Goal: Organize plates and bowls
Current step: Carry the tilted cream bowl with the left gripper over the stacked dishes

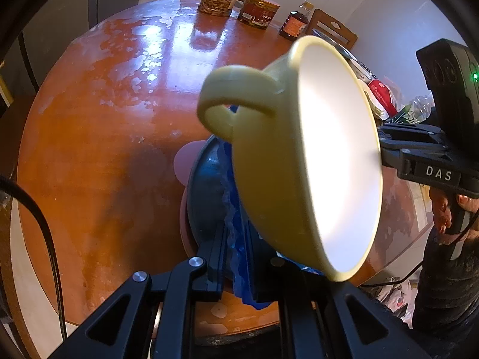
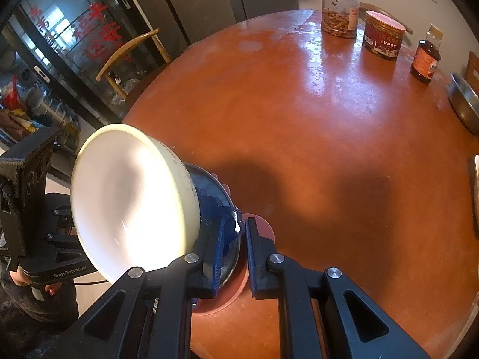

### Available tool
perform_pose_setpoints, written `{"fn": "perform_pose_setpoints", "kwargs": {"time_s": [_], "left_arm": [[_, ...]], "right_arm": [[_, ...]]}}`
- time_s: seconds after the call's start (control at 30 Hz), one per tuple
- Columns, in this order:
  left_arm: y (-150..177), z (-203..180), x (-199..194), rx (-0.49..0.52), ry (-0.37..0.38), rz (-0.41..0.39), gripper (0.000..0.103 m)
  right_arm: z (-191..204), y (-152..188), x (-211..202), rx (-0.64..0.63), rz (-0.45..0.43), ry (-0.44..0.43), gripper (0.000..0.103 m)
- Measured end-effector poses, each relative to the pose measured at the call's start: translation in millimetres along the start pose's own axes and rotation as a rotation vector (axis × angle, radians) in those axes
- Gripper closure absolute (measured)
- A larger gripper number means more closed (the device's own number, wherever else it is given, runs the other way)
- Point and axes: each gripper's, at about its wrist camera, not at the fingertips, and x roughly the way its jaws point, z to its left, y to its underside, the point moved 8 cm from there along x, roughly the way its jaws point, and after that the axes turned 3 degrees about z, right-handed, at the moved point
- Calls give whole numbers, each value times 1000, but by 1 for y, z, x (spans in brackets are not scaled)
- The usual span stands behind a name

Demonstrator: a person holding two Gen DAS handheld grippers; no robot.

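**Bowl tipped on edge over stacked plates as both grippers close in**

A pale yellow bowl (image 1: 269, 179) stands steeply tilted at the near edge of the round red-brown table (image 2: 329, 119). It sits above a dark plate (image 2: 209, 179), which lies over a pink plate (image 2: 239, 293) resting on the tabletop.

The right gripper (image 2: 235, 248) has its blue pads drawn together on the dark plate's near rim, probably to steady the plate while the bowl is handled above it. The left gripper (image 1: 239, 263) is closed too. Its tips meet where the bowl's wall and the dark plate's rim crowd together, and it is hard to tell which of the two it pinches. The steep angle suggests the bowl is being carried by its edge rather than resting flat, likely on its way into or out of the stack.

The bowl is round and has no long side. Its axis from foot to mouth lies closer to level than upright. The white interior faces back towards the person and the right gripper, and the foot ring (image 1: 236, 95) points away across the table.

Jars and a bottle stand well apart at the far edge.
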Motion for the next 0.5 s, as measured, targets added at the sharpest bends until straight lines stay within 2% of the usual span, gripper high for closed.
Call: {"fn": "perform_pose_setpoints", "kwargs": {"time_s": [0.23,0.5], "left_arm": [[3,-2,1,5,8,-9,91],[6,-3,-7,7,3,-27,91]], "right_arm": [[-1,1,-1,15,-6,-19,88],[3,2,-2,-11,-18,20,88]]}}
